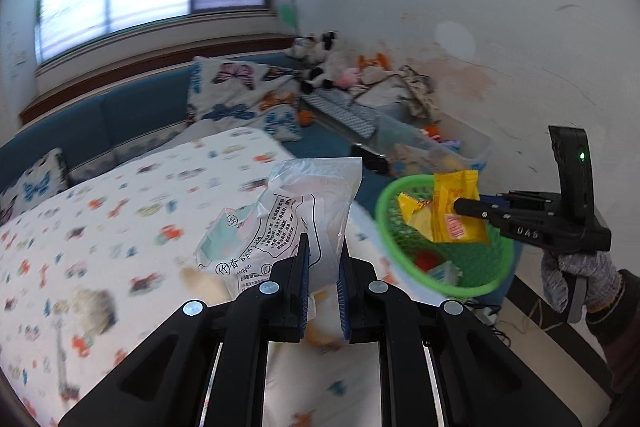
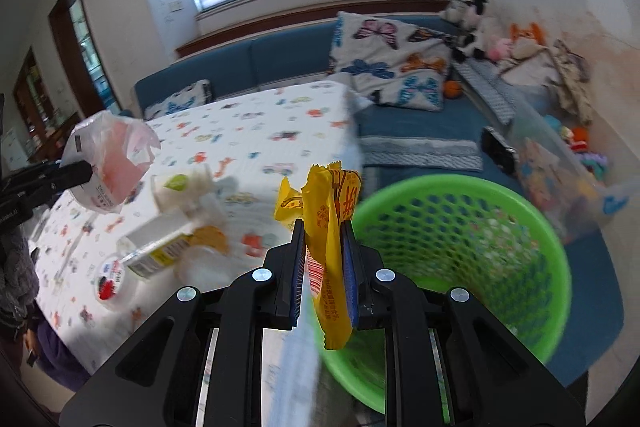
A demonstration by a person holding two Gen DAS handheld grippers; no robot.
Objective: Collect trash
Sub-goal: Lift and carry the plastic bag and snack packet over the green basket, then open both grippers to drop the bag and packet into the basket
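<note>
My left gripper (image 1: 323, 251) is shut on a clear plastic bag (image 1: 280, 223) with black print, held up above the patterned table (image 1: 120, 227). My right gripper (image 2: 323, 239) is shut on a yellow snack wrapper (image 2: 328, 223), lifted beside the rim of the green mesh basket (image 2: 540, 255). In the left wrist view the right gripper (image 1: 460, 206) holds that yellow wrapper (image 1: 456, 211) over the green basket (image 1: 480, 267), with a gloved hand (image 1: 576, 279) on its handle. In the right wrist view the left gripper (image 2: 80, 171) carries the plastic bag (image 2: 112, 163) at far left.
On the table lie a white and yellow carton (image 2: 160, 247), a clear cup (image 2: 180, 191) and a small round lid (image 2: 112, 279). A blue sofa (image 2: 280, 63) with butterfly cushions (image 2: 392, 59), soft toys (image 2: 472, 23) and a clear toy bin (image 2: 560, 155) stand behind the basket.
</note>
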